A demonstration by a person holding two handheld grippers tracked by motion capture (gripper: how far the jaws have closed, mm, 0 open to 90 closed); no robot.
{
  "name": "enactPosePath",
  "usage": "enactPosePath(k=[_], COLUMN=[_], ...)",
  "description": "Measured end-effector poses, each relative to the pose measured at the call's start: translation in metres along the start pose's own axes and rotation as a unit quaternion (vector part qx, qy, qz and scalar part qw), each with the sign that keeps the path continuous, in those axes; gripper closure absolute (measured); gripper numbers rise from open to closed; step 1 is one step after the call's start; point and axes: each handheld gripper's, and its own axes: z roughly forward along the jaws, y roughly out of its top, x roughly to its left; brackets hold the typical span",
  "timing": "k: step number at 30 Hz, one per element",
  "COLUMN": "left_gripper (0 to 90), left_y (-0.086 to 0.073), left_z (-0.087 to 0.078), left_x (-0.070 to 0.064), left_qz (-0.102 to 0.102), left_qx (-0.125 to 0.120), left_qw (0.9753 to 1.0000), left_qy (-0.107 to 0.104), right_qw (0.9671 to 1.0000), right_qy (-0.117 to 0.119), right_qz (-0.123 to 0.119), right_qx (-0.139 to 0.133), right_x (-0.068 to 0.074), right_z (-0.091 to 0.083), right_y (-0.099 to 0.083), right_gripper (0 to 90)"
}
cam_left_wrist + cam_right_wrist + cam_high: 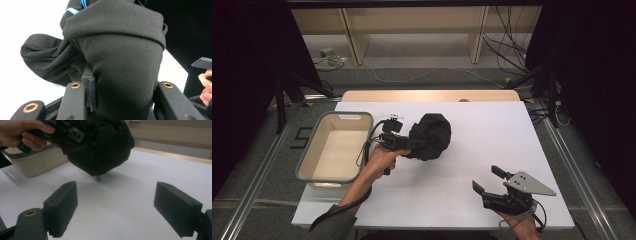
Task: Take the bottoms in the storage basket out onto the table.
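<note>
One bundle (429, 136) hangs clamped in the left gripper (404, 142) beside the empty bin (307, 165), not yet dropped in; right gripper (490, 181) waits, jaws apart.

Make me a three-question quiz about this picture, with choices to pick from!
1. Where is the bin?
A. on the table's left side
B. on the table's right side
C. on the floor

2. What colour is the cloth?
A. white
B. black
C. red

3. What is the right gripper doing?
A. squeezing the cloth
B. holding the bin
C. open, holding nothing

Answers:
1. A, the high view shows the bin at the left edge of the table.
2. B, the bundle is black in every view.
3. C, its jaws stand wide apart over bare table; the left gripper has the cloth, lifted off the table.
</note>
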Motion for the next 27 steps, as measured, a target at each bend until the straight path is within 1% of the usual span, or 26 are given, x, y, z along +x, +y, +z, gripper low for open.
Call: enactPosePath(k=[7,15,18,19,27], left_gripper=[58.8,58.8,58.7,58.7,58.3], left_y=[0.000,-0.004,-0.005,-0.006,-0.009], left_z=[0.008,0.017,0.021,0.022,0.030], left_x=[-0.001,-0.001,-0.001,-0.001,-0.001], left_qz=[0.004,0.004,0.008,0.006,0.011], left_qx=[0.007,0.012,0.016,0.017,0.021], left_qw=[1.0000,0.9999,0.9998,0.9998,0.9996], left_qy=[0.000,0.006,0.009,0.010,0.016], right_qw=[1.0000,1.0000,1.0000,1.0000,1.0000], right_qy=[0.001,0.002,0.002,0.003,0.003], right_qz=[0.000,-0.001,0.000,0.000,-0.001], right_qx=[0.002,0.002,0.002,0.002,0.003], right_x=[0.000,0.001,0.000,0.000,0.000], right_z=[0.000,0.000,0.000,0.000,0.000], right_y=[0.000,0.000,0.000,0.000,0.000], right_gripper=[19.9,19.9,19.9,19.9,19.9])
